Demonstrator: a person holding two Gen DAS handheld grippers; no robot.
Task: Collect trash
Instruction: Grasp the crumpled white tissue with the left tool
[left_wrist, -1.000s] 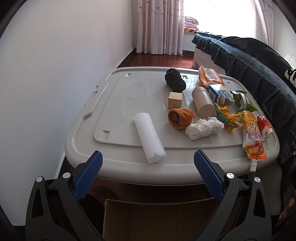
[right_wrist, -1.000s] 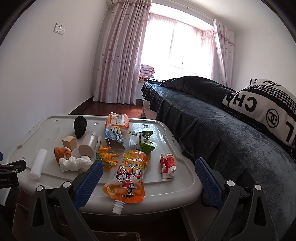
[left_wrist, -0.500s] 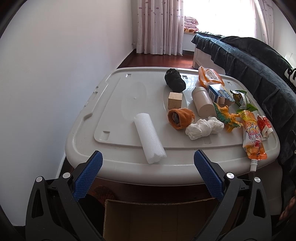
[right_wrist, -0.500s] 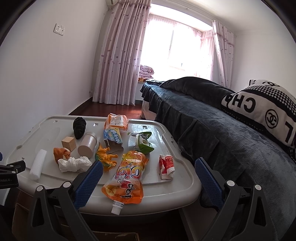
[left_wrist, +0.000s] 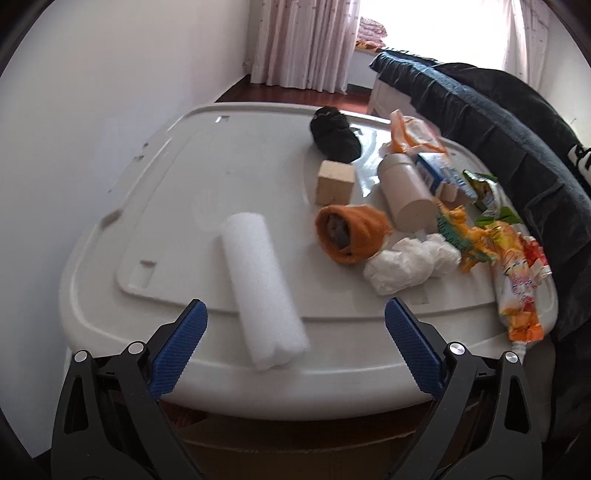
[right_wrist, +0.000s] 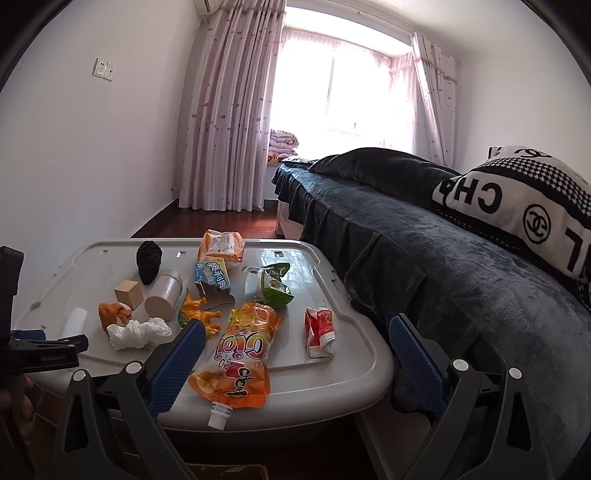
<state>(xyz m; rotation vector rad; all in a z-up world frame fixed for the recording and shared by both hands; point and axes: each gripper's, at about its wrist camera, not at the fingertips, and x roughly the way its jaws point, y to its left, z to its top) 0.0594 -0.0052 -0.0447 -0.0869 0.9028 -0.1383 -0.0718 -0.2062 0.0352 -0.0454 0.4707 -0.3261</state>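
Observation:
A grey storage-box lid carries mixed items. A white foam roll lies just ahead of my open, empty left gripper, near the lid's front edge. Crumpled white tissue, an orange drink pouch, a red wrapper, a green snack bag, a blue carton and an orange packet lie to the right. My right gripper is open and empty, over the lid's front right, between pouch and red wrapper.
Also on the lid: a black sock, a wooden block, a beige cylinder, an orange cloth ball, a toy dinosaur. A cardboard box sits below the front edge. A dark bed is right, a wall left.
My left gripper has moved forward and closer to the foam roll. My right gripper has moved forward and slightly down toward the lid's front right. Both stay open.

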